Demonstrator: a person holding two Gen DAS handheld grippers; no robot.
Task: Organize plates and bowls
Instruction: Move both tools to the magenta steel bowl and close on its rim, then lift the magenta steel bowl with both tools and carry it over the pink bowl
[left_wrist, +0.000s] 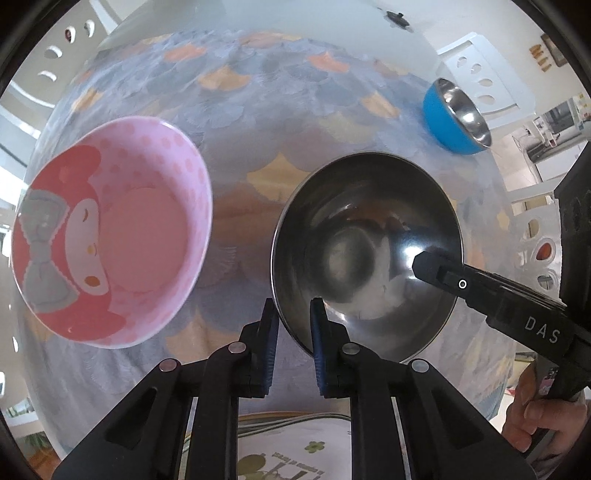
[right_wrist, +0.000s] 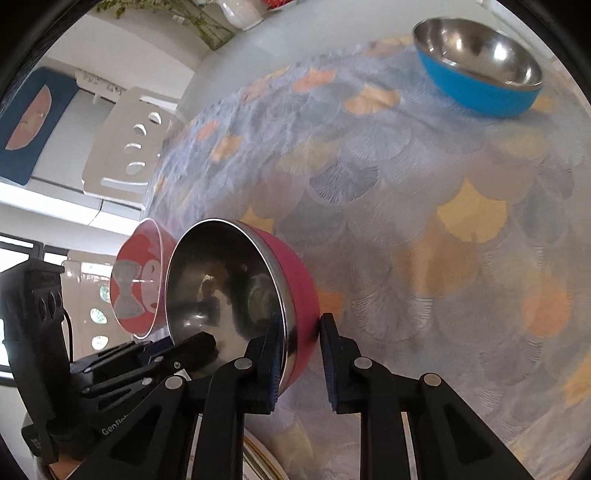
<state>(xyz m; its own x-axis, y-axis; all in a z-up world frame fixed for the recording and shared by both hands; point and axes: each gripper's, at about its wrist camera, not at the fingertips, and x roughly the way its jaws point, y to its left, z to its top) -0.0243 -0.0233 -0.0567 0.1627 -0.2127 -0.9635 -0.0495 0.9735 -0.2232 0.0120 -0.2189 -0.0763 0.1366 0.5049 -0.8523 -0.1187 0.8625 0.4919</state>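
Observation:
A steel bowl with a magenta outside sits on the patterned tablecloth. My left gripper straddles its near rim, one finger outside and one inside, with a small gap left. My right gripper straddles the opposite rim the same way; its finger reaches into the bowl in the left wrist view. A pink cartoon bowl stands left of the steel bowl. A blue steel-lined bowl stands further off.
The tablecloth covers the table. A plate with a green print lies at the near edge under my left gripper. White chairs stand around the table. A white vase is at the far end.

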